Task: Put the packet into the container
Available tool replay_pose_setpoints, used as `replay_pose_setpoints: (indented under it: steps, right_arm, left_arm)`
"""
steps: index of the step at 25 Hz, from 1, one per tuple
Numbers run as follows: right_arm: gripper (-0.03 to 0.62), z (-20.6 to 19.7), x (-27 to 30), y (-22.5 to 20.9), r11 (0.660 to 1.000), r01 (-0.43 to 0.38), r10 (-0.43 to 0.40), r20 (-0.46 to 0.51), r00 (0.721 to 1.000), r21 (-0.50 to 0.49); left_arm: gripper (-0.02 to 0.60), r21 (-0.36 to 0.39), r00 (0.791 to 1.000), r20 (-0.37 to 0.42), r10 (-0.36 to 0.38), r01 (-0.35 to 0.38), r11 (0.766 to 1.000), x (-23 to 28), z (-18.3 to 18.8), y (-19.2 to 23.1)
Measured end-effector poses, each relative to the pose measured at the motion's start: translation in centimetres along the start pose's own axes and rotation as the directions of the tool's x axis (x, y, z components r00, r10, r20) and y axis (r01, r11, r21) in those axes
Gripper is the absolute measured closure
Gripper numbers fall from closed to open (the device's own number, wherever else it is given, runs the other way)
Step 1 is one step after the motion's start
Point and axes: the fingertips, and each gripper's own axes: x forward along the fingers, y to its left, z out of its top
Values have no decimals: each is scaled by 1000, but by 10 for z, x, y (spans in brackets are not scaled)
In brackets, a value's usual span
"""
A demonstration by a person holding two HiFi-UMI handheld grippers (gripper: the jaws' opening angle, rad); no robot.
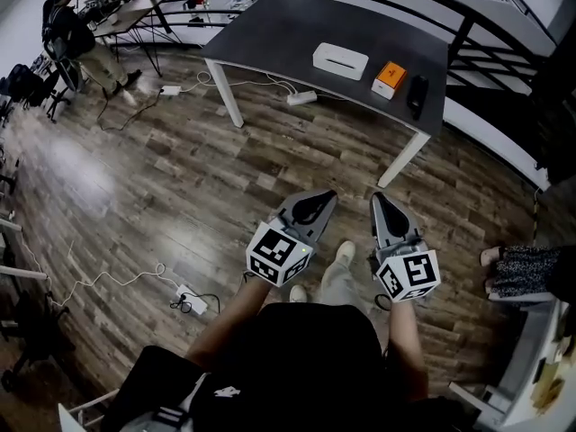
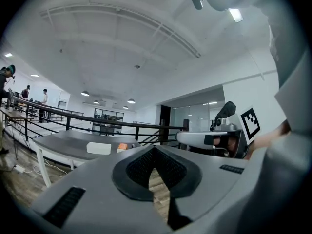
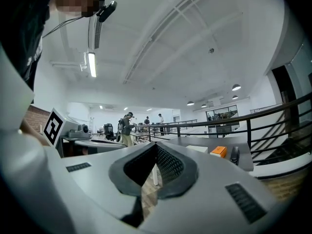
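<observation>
Wood floor (image 1: 180, 178), with a dark table (image 1: 270, 34) well ahead of both grippers. The white container (image 1: 340, 60) sits on the table, contents can't be seen. The orange packet (image 1: 390, 78) lies just beside it, well ahead of the right gripper (image 1: 379, 201), with a black object (image 1: 417, 95) next to it. The left gripper (image 1: 322, 196) and right gripper both have jaws closed together, empty, over the floor.
</observation>
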Motion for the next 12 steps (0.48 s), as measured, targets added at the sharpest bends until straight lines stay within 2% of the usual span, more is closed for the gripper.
replay_pose_setpoints:
  steps: [12]
  right_arm:
    - [591, 3, 60, -106, 998, 22, -23, 9, 1000, 51]
  left_arm:
    - [577, 1, 1000, -27, 1, -1, 1000, 104, 7, 44]
